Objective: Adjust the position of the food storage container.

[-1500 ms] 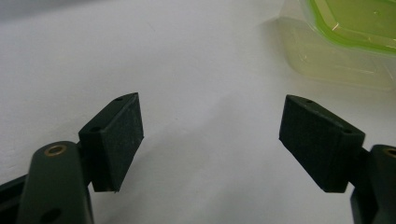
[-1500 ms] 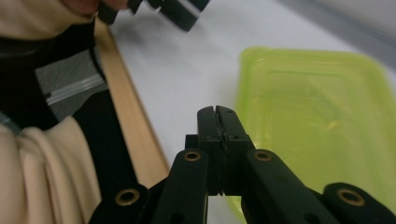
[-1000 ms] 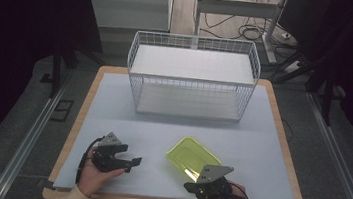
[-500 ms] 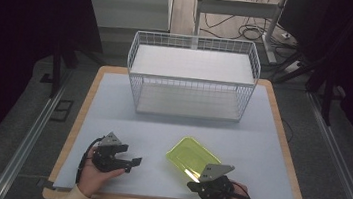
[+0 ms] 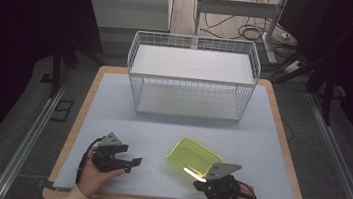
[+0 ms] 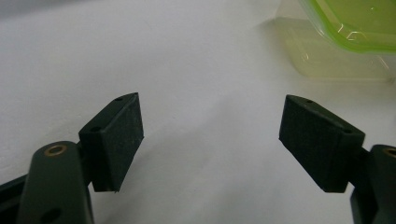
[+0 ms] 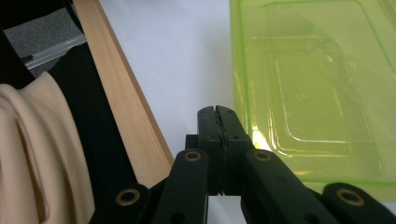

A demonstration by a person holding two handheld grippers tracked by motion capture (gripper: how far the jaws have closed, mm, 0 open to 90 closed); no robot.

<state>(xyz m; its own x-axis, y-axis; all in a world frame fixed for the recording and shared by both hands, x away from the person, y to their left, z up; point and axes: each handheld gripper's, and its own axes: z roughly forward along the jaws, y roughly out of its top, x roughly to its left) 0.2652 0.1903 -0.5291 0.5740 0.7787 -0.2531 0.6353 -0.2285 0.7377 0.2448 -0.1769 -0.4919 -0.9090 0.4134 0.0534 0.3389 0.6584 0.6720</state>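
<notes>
At lower centre of the high view, a green tub [image 5: 193, 158] lies on the table [image 5: 113, 102] — left gripper [image 5: 133, 163] wide and empty, right gripper [image 5: 198, 185] pinched shut just beside its near edge. Judged step: approach — next, open and grasp the rim.

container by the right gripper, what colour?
Translucent yellow-green container; clearest in the right gripper view.

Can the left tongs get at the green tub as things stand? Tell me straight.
Probably yes. The left tongs stand open on the table, pointing toward the green tub, with bare mat between them. The right tongs sit shut at the tub's near edge, away from that path.
</notes>
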